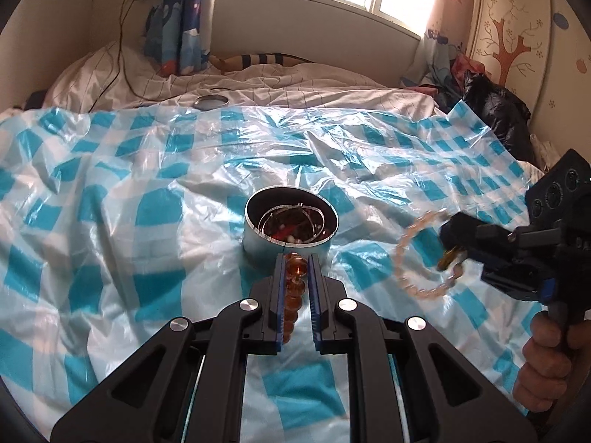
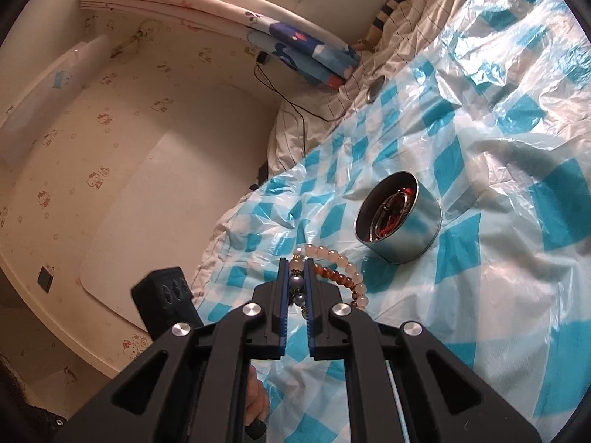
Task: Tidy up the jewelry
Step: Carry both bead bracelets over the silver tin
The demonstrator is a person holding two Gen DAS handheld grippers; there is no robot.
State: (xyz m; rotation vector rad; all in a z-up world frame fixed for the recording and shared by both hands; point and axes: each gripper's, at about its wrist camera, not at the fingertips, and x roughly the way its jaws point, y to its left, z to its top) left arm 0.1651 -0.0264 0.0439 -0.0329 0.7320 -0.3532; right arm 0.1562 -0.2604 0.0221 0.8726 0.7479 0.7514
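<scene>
Now the left gripper (image 1: 295, 269) is pinching an amber bead bracelet (image 1: 293, 291), and the right gripper (image 2: 295, 288) is pinching a pale bead bracelet (image 2: 332, 254), both beside the tin (image 1: 290, 221) mid-sheet, probably to drop them in.

Two bead bracelets: amber (image 1: 294, 288), pale pink (image 1: 413, 254). One tin (image 1: 290, 221). One lid (image 1: 211, 102). Two tools (image 1: 295, 258) (image 2: 298, 262).
</scene>
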